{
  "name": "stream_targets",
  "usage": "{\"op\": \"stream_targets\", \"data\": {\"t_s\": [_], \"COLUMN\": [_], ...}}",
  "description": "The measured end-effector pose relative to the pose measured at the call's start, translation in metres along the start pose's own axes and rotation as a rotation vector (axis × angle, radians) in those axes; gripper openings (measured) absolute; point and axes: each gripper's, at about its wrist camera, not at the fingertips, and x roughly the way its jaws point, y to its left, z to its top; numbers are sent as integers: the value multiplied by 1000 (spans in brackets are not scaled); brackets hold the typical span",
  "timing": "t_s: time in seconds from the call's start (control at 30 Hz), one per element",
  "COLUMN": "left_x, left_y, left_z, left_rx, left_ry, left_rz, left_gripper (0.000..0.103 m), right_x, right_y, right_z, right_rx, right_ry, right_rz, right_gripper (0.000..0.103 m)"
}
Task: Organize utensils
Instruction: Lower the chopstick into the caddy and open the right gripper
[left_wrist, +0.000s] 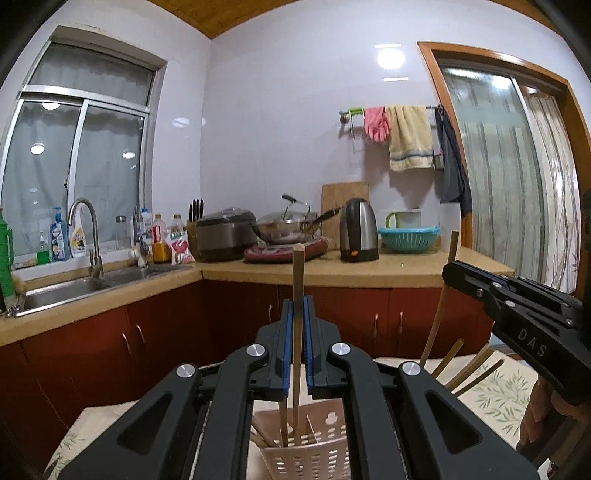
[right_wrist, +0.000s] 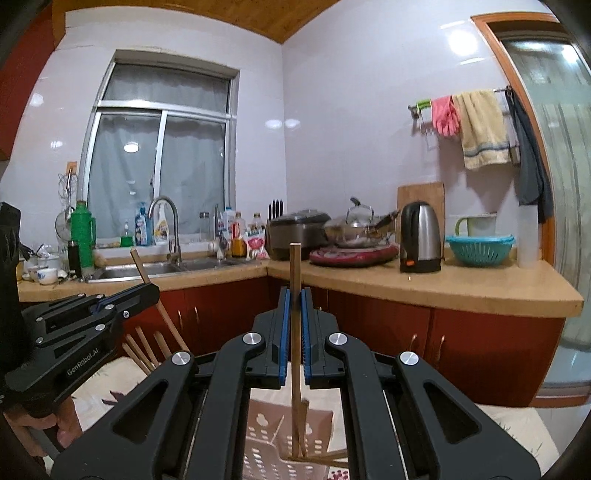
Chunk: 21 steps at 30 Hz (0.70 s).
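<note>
While both my grippers, left (left_wrist: 297, 314) and right (right_wrist: 294, 306), clamp one chopstick (left_wrist: 297, 295) each above the holder (left_wrist: 306, 450), jaws pinched tight, a tilted tip may miss its slot.

Steel electric kettle (left_wrist: 359, 236) with black base upright on tan L-shaped table (left_wrist: 406, 273), just right of lidded steel wok (left_wrist: 286, 225) on red round cooker (left_wrist: 284, 253). Wooden cutting board (left_wrist: 345, 199) leans on wall behind. Teal plastic colander (left_wrist: 409, 238) right of kettle. Grey rice cooker (left_wrist: 225, 232) left of wok, black-handled knife block (left_wrist: 195, 218) beside it. Steel sink (left_wrist: 74, 291) under curved faucet (left_wrist: 86, 229). Pink rubber gloves (left_wrist: 376, 123) and beige towel (left_wrist: 410, 138) hang on rail.
</note>
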Motion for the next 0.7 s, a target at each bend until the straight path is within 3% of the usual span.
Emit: {"op": "stream_targets", "data": {"t_s": [0.7], "left_x": [26], "left_y": [-8], "left_z": [-37], "left_rx": [36], "left_ry": [113], "left_rz": [11], "left_gripper": [6], "right_x": [23], "right_y": [5], "right_z": [-40], "right_rx": [-8], "right_ry": [134], "right_rz": [-17], "right_gripper": [6]}}
